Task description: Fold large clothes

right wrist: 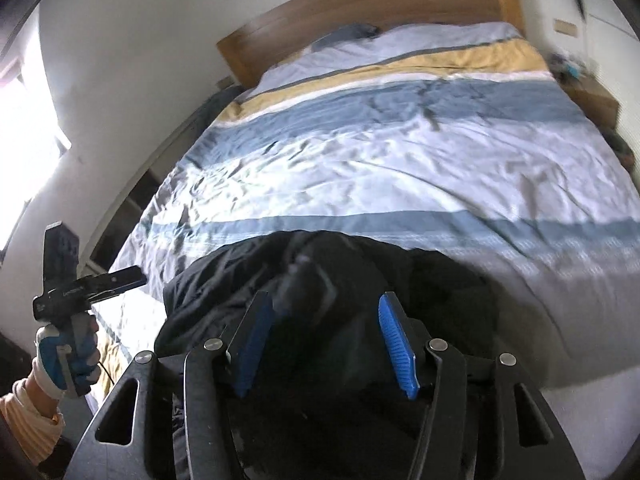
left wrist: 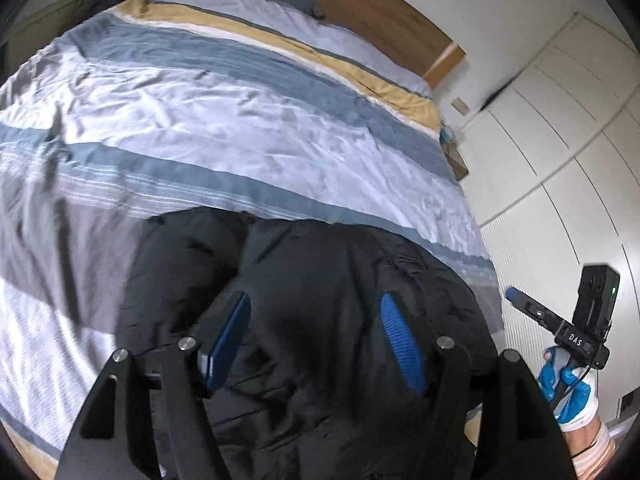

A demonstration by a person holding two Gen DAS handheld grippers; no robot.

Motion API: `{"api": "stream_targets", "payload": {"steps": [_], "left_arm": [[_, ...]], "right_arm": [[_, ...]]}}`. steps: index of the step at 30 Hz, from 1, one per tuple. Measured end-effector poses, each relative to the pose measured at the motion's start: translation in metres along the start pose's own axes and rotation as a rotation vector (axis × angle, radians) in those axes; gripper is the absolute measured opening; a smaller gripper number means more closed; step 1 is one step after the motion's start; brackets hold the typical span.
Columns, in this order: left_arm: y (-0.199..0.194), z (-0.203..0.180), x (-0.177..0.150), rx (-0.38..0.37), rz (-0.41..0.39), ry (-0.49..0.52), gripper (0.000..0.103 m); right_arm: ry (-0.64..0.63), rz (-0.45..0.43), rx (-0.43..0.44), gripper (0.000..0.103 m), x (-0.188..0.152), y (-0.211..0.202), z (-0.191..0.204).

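Note:
A large black padded jacket [left wrist: 304, 300] lies bunched at the near edge of the bed; it also shows in the right wrist view [right wrist: 328, 280]. My left gripper [left wrist: 316, 312] hovers over it, blue pads apart, open and empty. My right gripper [right wrist: 326, 312] also hovers over the jacket, open and empty. The right gripper appears at the right edge of the left wrist view [left wrist: 516, 296], beyond the bed's right side. The left gripper appears at the left of the right wrist view [right wrist: 132, 276], beside the bed's left side.
The bed's striped duvet [left wrist: 240, 120] in white, blue and yellow spreads out beyond the jacket. A wooden headboard [right wrist: 360, 8] stands at the far end. White wardrobe doors [left wrist: 560, 140] are on the right, a bedside table [right wrist: 592, 96] with clutter, and a bright window [right wrist: 24, 128] on the left.

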State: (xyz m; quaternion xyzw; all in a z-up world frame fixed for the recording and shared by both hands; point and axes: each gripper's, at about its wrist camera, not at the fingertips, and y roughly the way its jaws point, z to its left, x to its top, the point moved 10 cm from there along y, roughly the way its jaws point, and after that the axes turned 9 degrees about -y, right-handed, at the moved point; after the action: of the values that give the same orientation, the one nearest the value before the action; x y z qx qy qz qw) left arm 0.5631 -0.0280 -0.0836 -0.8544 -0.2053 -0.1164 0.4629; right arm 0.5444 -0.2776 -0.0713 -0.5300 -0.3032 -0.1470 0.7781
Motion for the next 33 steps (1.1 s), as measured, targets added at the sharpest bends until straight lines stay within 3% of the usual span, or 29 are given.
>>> {"api": "stream_targets", "payload": {"steps": [4, 7, 11, 14, 22, 27, 30, 33], "left_arm": [[0.026, -0.028, -0.017, -0.038, 0.032, 0.033, 0.066], [0.051, -0.035, -0.039, -0.009, 0.065, 0.084, 0.066], [0.086, -0.007, -0.076, 0.083, 0.116, 0.116, 0.066], [0.099, 0.016, -0.100, 0.082, 0.110, 0.109, 0.066], [0.118, 0.030, -0.123, 0.138, 0.050, 0.194, 0.067], [0.109, 0.026, -0.126, 0.172, 0.076, 0.180, 0.067], [0.080, 0.009, -0.126, 0.112, 0.061, 0.151, 0.067], [0.058, -0.008, -0.129, 0.104, 0.022, 0.201, 0.067]], "right_arm": [[-0.053, 0.029, 0.018, 0.057, -0.003, 0.025, 0.021], [-0.098, 0.074, 0.023, 0.057, -0.020, 0.042, 0.029], [-0.141, 0.153, -0.005, 0.057, -0.064, 0.062, 0.021], [-0.169, 0.183, -0.018, 0.058, -0.099, 0.077, 0.012], [-0.220, 0.134, -0.085, 0.058, -0.132, 0.095, 0.007], [-0.242, 0.202, -0.110, 0.058, -0.131, 0.086, 0.011], [-0.260, 0.226, -0.110, 0.058, -0.127, 0.064, 0.021], [-0.294, 0.193, -0.093, 0.060, -0.118, 0.042, 0.036]]}}
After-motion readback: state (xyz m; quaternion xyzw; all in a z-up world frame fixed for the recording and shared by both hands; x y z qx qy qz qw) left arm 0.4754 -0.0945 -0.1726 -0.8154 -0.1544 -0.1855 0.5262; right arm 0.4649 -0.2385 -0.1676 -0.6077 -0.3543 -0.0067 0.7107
